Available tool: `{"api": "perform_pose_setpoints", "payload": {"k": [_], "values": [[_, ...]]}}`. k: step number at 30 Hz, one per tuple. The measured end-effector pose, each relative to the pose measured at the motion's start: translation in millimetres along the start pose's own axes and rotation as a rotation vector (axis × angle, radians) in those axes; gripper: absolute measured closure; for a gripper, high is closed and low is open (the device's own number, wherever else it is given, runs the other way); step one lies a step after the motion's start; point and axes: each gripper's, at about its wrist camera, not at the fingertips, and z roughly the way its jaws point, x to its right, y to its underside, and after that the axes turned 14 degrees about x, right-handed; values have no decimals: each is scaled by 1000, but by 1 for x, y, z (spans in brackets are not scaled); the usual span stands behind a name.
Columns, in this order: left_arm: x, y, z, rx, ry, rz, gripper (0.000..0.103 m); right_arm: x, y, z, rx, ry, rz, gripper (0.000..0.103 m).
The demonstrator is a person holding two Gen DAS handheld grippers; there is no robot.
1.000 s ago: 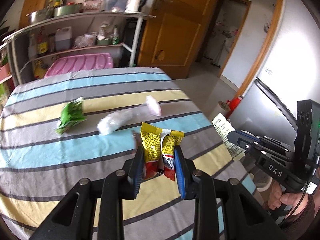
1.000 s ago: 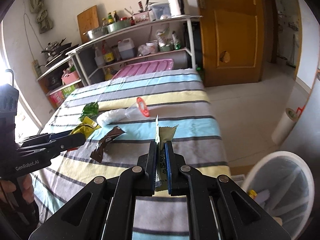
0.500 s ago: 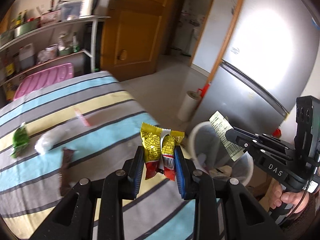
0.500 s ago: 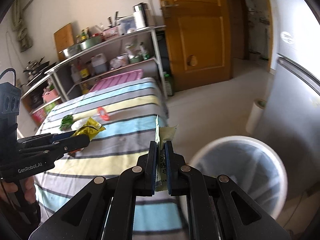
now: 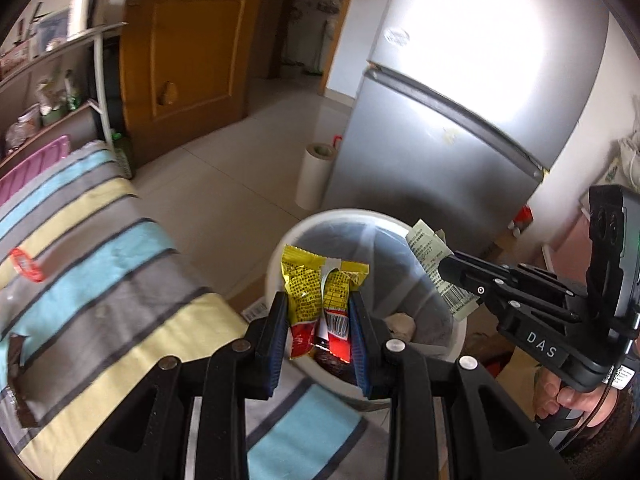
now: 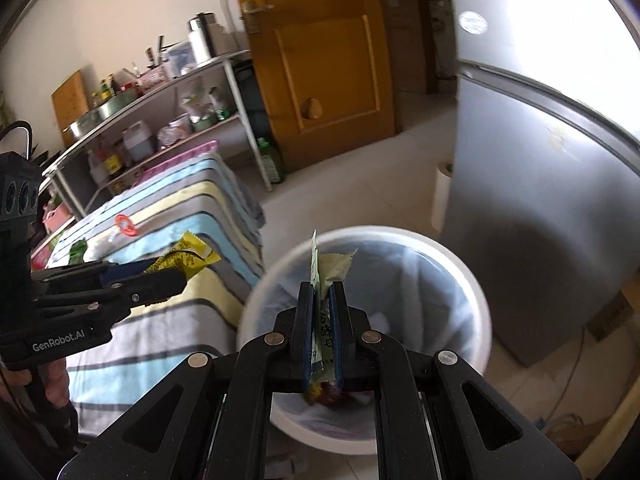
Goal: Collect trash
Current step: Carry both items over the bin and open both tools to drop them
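Left gripper [image 5: 319, 322] is clamping a yellow-red wrapper [image 5: 316, 300] over the white bin [image 5: 280, 256]. Right gripper [image 6: 321, 334] is pinching a pale green wrapper [image 6: 326, 280] above it. Bin contents are blurring, mostly hidden behind the fingers.

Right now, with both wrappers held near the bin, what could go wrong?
The yellow wrapper in the left gripper hangs over the bin's near rim, so it might drop outside. The pale green wrapper in the right gripper is thin and could cling to the pads.
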Motion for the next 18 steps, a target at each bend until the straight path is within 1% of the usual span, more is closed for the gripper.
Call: {"api": "perform_pose_setpoints", "payload": {"k": [8,15,18], "values": [[29,13,40,-95,28,40,73,40,20,11,-62,56,43,95],[41,21,61,-142,29,67,72,56,31,24,-112,80,54,95],[40,23,64,-156,25,63,72,60,37,28,-127,87,54,95]]}}
